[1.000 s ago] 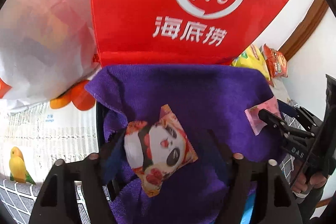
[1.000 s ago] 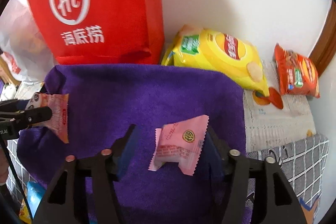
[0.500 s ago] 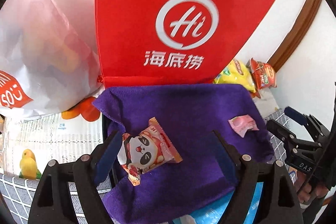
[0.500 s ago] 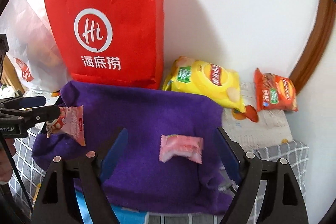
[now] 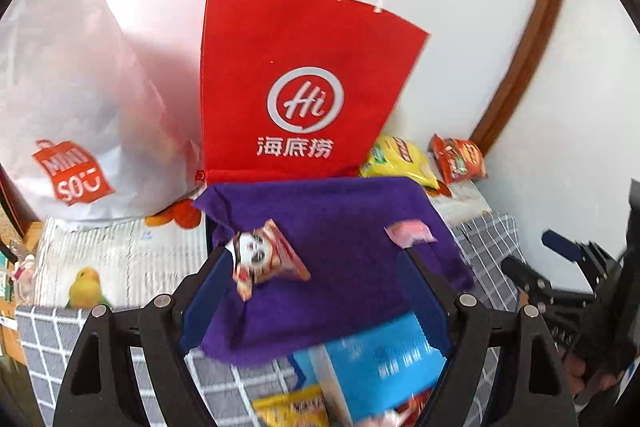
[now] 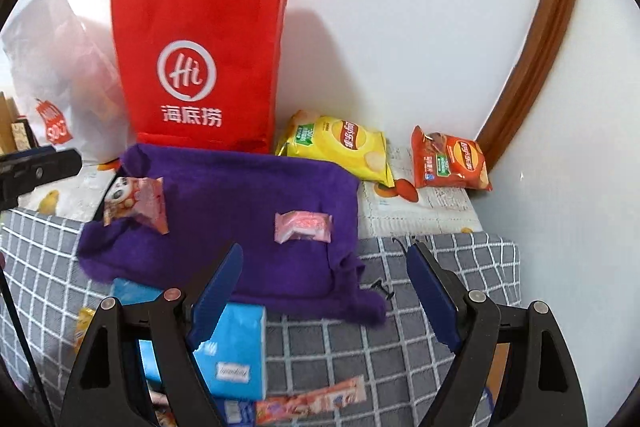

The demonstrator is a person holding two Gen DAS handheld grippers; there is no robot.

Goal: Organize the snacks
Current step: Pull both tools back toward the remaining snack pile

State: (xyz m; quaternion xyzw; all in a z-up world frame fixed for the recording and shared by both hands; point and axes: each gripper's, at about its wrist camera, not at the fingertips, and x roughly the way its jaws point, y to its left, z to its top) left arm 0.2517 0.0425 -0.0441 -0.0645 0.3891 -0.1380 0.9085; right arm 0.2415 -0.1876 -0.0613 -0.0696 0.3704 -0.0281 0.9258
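A panda-print snack packet (image 5: 264, 259) (image 6: 134, 205) lies near the left edge of the purple cloth (image 5: 340, 211) (image 6: 240, 195). A small pink snack packet (image 5: 410, 233) (image 6: 303, 225) lies toward the cloth's right side. My left gripper (image 5: 316, 287) is open, drawn back above the cloth's near edge, with the panda packet just ahead of its left finger. My right gripper (image 6: 326, 259) is open too, with the pink packet just beyond its fingertips. Neither gripper holds anything. Each gripper shows at the edge of the other's view.
A red paper bag (image 6: 200, 67) and a white plastic bag (image 5: 68, 107) stand against the wall behind the cloth. A yellow chip bag (image 6: 340, 143) and a red chip bag (image 6: 452, 159) lie at the back right. A blue tissue pack (image 6: 236, 351) and more snacks lie on the checked tablecloth (image 6: 400, 327).
Both grippers let go of their packets, opened wider and drew back and up. The panda and pink packets now rest on the purple cloth.
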